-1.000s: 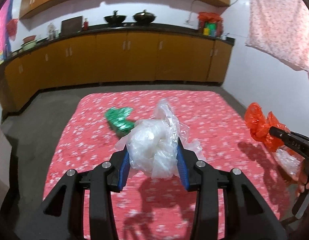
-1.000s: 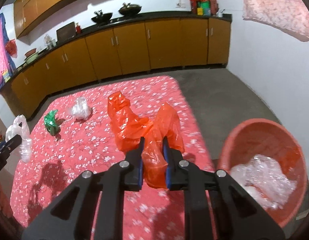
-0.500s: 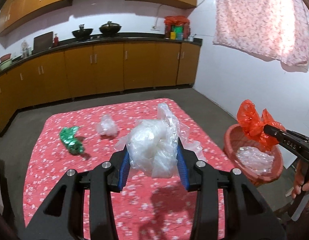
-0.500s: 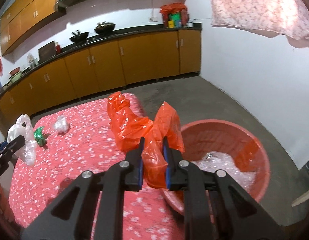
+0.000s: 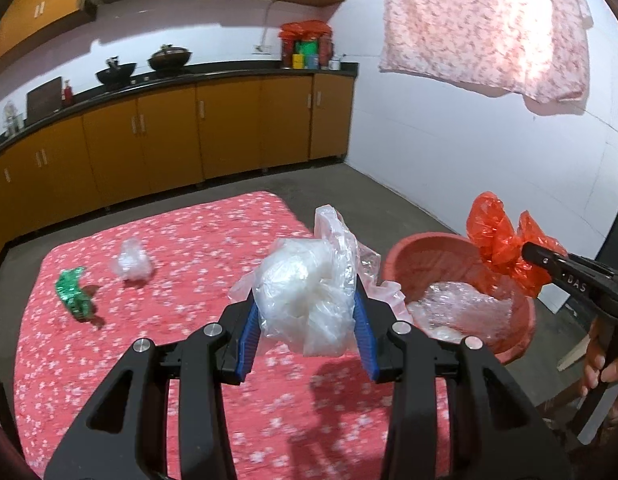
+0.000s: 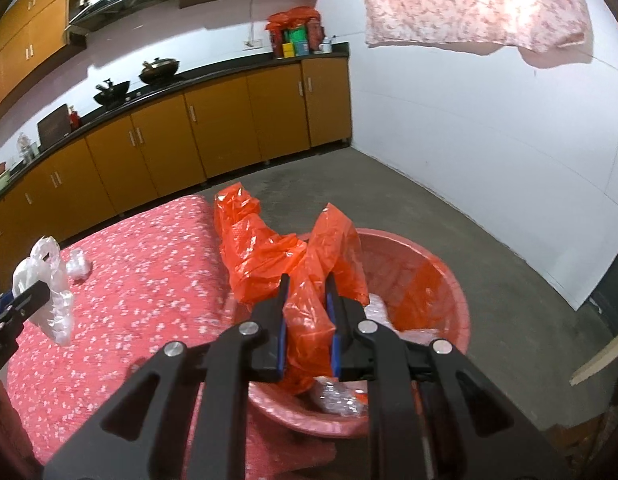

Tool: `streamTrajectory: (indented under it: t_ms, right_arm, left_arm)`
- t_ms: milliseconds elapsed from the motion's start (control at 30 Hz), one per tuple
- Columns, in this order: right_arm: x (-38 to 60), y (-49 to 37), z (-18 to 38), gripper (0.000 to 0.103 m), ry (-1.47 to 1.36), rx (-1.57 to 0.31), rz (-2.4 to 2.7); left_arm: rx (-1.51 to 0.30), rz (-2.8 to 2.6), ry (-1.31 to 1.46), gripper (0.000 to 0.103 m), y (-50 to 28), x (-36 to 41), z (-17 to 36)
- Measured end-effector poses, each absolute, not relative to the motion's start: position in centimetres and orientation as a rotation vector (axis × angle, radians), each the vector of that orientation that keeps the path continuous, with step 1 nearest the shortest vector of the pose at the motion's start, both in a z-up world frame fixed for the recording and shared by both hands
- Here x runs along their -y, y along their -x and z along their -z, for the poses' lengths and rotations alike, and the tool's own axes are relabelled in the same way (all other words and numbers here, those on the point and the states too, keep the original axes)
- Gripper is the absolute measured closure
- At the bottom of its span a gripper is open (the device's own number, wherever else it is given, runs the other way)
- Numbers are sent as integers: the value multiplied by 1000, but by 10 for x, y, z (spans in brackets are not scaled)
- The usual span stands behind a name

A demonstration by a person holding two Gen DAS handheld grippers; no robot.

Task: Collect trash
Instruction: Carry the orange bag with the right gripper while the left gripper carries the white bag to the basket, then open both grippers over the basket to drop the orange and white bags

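My left gripper point(image 5: 305, 312) is shut on a crumpled clear plastic bag point(image 5: 305, 288) and holds it above the red flowered table point(image 5: 189, 248), near the table's right edge. My right gripper point(image 6: 307, 300) is shut on a crumpled orange-red plastic bag point(image 6: 285, 256) and holds it over the red basin point(image 6: 437, 276), which stands beside the table and holds clear plastic. In the left wrist view the orange-red bag point(image 5: 501, 240) hangs over the basin point(image 5: 429, 256). A green wrapper point(image 5: 73, 292) and a small clear plastic wad point(image 5: 133, 260) lie on the table's far left.
Yellow-brown kitchen cabinets point(image 5: 189, 136) with pans on the counter run along the back wall. A flowered cloth point(image 5: 481, 24) hangs high on the right. Grey floor point(image 6: 469, 220) lies around the basin. A wooden stick point(image 6: 597, 364) shows at the right edge.
Both grippers have swung to the right with their bags. The basin has come into fuller view, and the orange-red bag is now over it.
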State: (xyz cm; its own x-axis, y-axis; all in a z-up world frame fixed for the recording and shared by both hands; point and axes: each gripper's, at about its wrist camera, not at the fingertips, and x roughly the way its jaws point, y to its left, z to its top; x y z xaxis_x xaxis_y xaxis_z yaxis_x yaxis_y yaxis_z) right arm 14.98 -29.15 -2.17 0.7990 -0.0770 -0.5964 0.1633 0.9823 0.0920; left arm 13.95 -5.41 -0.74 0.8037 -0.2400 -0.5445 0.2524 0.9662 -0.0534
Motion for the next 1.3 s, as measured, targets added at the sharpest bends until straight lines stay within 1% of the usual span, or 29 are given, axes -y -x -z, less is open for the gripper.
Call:
streamTrajectory:
  t_ms: [767, 1167, 1267, 1300]
  right_arm:
    - [350, -152, 50, 86, -228, -668, 222]
    - [372, -170, 61, 86, -310, -648, 228]
    - [376, -174, 63, 85, -326, -639, 221]
    - [377, -176, 64, 82, -335, -637, 214]
  left_arm:
    - [-626, 464, -76, 61, -161, 169, 28]
    - [-687, 537, -103, 61, -189, 211, 59]
    - [-700, 555, -103, 61, -195, 216, 64]
    - [-700, 558, -106, 61, -196, 218, 65]
